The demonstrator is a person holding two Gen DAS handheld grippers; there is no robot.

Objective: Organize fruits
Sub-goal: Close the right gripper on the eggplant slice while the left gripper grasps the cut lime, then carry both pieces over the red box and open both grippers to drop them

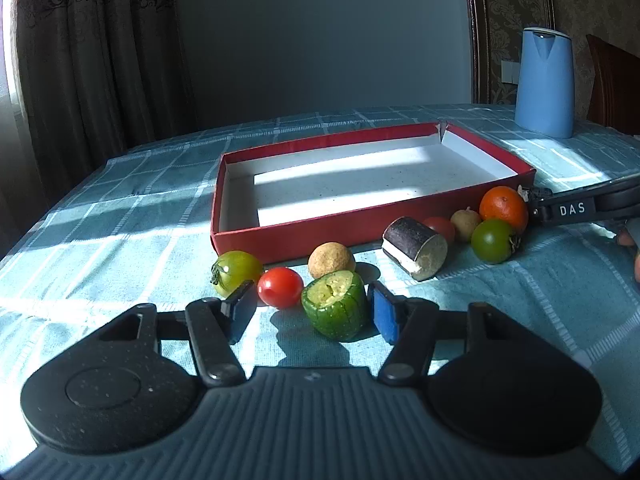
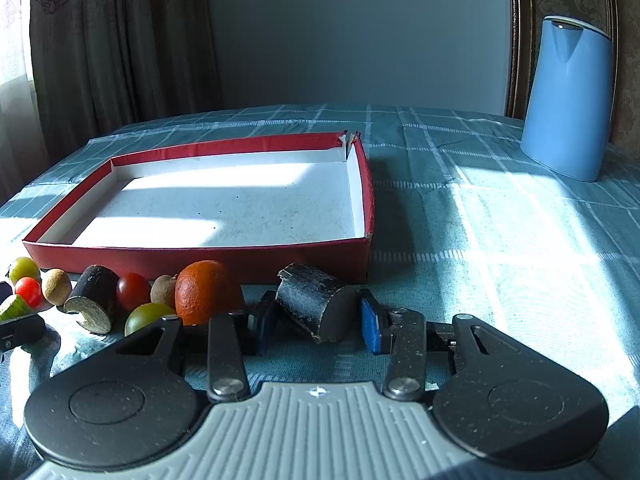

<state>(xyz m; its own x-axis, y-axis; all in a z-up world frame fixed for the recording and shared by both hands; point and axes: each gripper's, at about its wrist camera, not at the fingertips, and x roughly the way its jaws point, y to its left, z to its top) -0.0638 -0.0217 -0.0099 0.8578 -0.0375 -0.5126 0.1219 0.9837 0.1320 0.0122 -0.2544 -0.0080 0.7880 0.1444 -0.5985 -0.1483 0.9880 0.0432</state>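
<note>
An empty red box (image 1: 304,236) (image 2: 208,254) with a white floor lies on the checked tablecloth. Fruit pieces lie in a row along its near side. My left gripper (image 1: 314,312) is open around a green cut chunk (image 1: 335,305); a red tomato (image 1: 280,287) lies beside it, with a yellow-green tomato (image 1: 236,266) and a tan ball (image 1: 331,260) close by. My right gripper (image 2: 316,322) is open around a dark cylinder piece (image 2: 316,307). An orange (image 2: 202,290) (image 1: 503,208) lies left of it.
A blue jug (image 2: 568,100) (image 1: 545,80) stands at the back right of the table. Another dark cut piece (image 1: 414,246), a green tomato (image 1: 493,241) and several small fruits lie between the grippers. Curtains hang at the back left.
</note>
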